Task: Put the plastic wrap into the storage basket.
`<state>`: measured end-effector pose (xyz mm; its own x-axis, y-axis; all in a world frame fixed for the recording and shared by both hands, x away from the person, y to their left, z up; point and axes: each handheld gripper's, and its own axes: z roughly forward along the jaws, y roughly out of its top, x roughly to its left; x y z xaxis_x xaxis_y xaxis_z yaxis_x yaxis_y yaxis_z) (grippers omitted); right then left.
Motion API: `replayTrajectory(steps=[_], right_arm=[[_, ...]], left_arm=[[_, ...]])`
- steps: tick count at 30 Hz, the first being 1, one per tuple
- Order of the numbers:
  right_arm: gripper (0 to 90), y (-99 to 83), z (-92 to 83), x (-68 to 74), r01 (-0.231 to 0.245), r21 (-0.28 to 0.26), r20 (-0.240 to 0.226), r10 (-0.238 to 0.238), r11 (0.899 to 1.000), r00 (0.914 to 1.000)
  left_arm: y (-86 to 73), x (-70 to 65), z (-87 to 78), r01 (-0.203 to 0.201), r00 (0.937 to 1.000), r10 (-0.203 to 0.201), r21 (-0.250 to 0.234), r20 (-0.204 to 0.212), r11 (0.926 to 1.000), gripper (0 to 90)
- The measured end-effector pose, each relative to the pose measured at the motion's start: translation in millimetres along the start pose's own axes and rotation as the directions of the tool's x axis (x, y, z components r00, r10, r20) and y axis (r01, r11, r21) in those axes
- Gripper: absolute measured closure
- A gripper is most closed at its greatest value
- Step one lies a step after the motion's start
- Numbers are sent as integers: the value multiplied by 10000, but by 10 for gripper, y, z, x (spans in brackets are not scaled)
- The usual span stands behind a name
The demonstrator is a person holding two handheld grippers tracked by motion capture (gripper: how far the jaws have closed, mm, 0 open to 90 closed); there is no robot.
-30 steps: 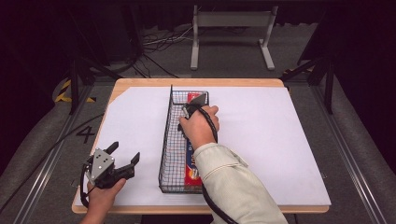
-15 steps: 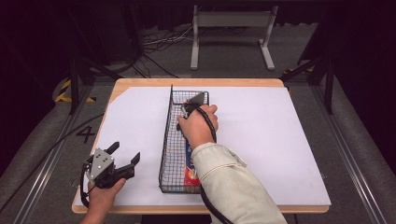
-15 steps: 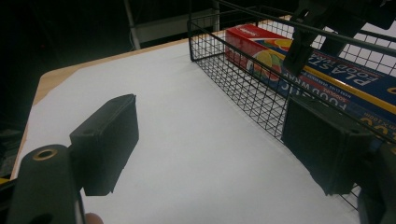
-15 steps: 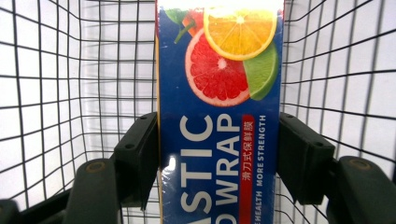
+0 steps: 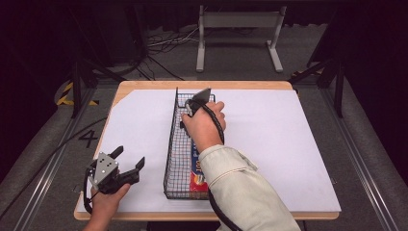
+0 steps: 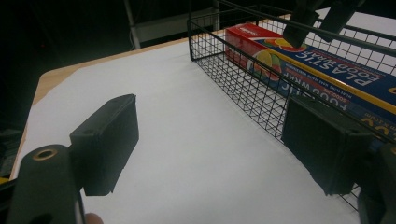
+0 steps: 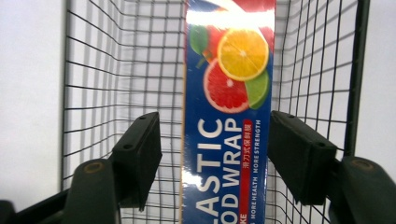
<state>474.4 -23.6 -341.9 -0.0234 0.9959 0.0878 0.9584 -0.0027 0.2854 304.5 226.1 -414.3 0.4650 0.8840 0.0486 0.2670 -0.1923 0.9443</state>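
My right gripper (image 7: 212,158) has its fingers spread around the box (image 7: 229,93) in the basket (image 5: 175,144), mid-frame. My left gripper (image 5: 129,161), lower left, has its fingers spread wide.

Both grippers — left (image 5: 129,163), right (image 7: 215,154) — hold jaws apart.

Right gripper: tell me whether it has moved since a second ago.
No. The right gripper hangs at the same spot over the wire basket's far half, jaws open astride the plastic wrap box.
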Motion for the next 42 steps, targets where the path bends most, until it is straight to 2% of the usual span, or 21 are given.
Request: replayTrajectory(steps=[7, 13, 18, 25, 29, 31, 35, 38, 42], right_arm=[[335, -11, -161, -32, 234, -717, -604, -277, 9972, 9978], [334, -41, -310, -120, 575, -1432, -1024, -726, 9880, 9921], [334, -60, -370, -161, 501, -1547, -1357, -714, 9867, 9882], [328, -129, -470, -195, 876, -1991, -1500, -1187, 9761, 9815], [327, -224, -522, -254, 1163, -2235, -1652, -1552, 9677, 9740], [327, -237, -529, -263, 1195, -2238, -1667, -1588, 9673, 9731], [326, -334, -578, -323, 1411, -2378, -1824, -1869, 9610, 9653], [316, -396, -618, -406, 1509, -2492, -1849, -1999, 9566, 9622], [312, -432, -635, -584, 1433, -2401, -1919, -1916, 9601, 9625]], left_arm=[[-5, 13, 0, 3, 10000, -3, -42, -57, 10000, 193], [-4, 8, 13, -18, 10000, 18, 45, -48, 10000, 193], [-7, 6, 17, -24, 10000, 24, 34, -58, 10000, 194], [-8, 11, 13, 45, 10000, -45, 28, -72, 10000, 194], [-11, 15, 16, 26, 10000, -25, 80, -69, 10000, 194], [-11, 14, 21, 29, 10000, -29, 78, -69, 10000, 194], [-18, 8, 37, -19, 10000, 20, 185, -69, 9998, 194], [-18, 12, 34, -10, 10000, 12, 192, -65, 9998, 194], [-24, 22, 42, 40, 10000, -40, 296, -7, 9996, 194]])
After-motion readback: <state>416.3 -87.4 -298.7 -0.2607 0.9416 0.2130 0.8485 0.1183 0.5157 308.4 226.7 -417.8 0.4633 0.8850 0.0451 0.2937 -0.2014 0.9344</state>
